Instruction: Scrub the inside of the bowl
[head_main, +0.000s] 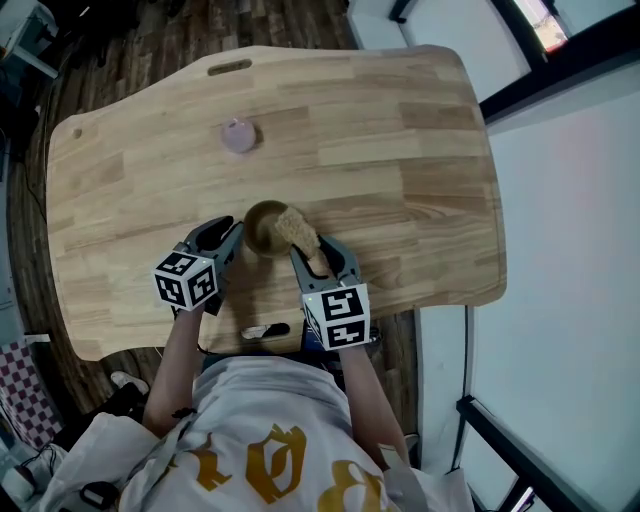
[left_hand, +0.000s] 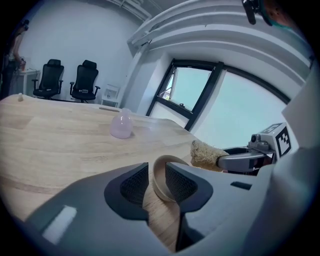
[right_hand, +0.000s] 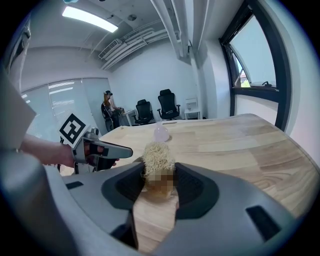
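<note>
A small tan bowl (head_main: 260, 226) sits near the front middle of the wooden table (head_main: 400, 150). My left gripper (head_main: 236, 234) is at the bowl's left side. In the left gripper view the bowl's rim (left_hand: 161, 172) stands between the open jaws (left_hand: 156, 184), with a gap showing on the left pad's side. My right gripper (head_main: 311, 252) is shut on a tan fibrous scrubber (head_main: 296, 229), which hangs over the bowl's right edge. In the right gripper view the scrubber (right_hand: 157, 156) fills the space between the pads and hides most of the bowl.
A small pale pink dome-shaped object (head_main: 238, 135) stands further back on the table. A small dark item (head_main: 266, 330) lies at the near table edge. Office chairs (left_hand: 67, 80) and a person stand beyond the table's far end; windows are to the right.
</note>
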